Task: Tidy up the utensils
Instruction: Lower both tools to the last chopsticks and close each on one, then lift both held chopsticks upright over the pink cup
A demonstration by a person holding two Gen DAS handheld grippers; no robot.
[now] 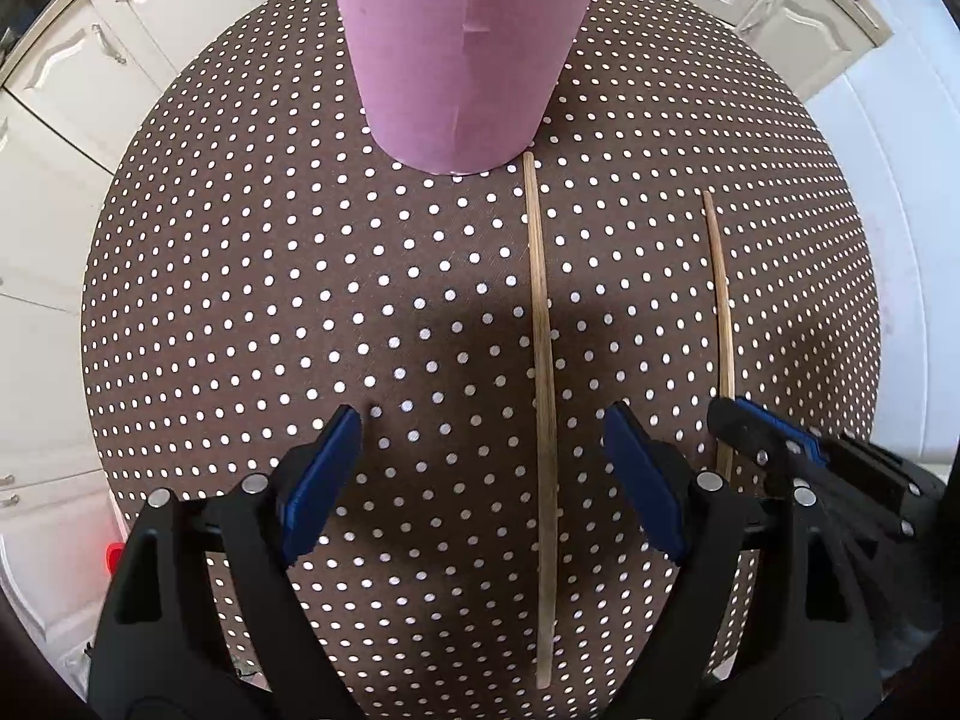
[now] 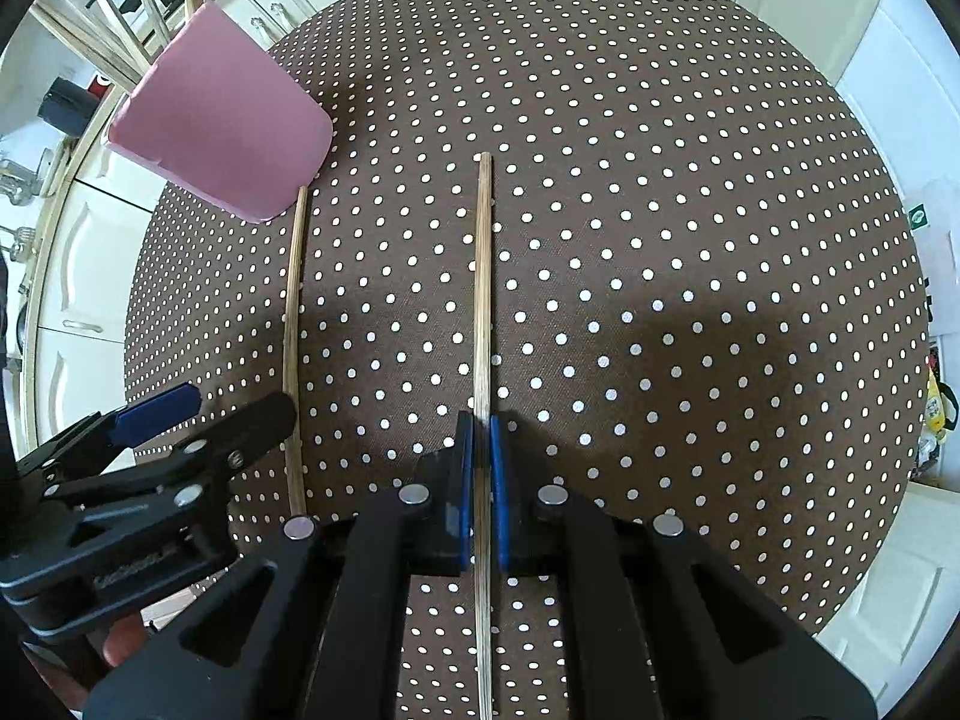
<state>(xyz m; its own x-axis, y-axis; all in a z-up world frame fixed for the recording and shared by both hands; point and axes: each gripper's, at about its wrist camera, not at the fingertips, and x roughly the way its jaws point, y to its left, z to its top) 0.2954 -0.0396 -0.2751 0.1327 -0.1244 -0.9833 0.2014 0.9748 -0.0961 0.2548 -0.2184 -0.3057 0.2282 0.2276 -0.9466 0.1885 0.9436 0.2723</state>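
On dotted tablecloth (image 2: 660, 180), right gripper (image 2: 481, 468) clamping 1 chopstick (image 2: 483, 276); left gripper (image 1: 480, 468) wide, straddling another chopstick (image 1: 543, 360).

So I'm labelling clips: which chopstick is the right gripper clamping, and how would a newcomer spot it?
Start at the pink cup on the dotted tablecloth. Two chopsticks lie side by side in front of it. The clamped chopstick is the one farther from the cup, pinched between the right gripper pads, while the other chopstick lies free, its tip by the cup's base.

We've got two matching rigs: each hand-held gripper (image 1: 483, 474) (image 2: 480, 480) is chunky black plastic, blue pads (image 1: 324, 480) inside the fingers, shiny round silver pivot pins (image 1: 255, 483) behind those pads.
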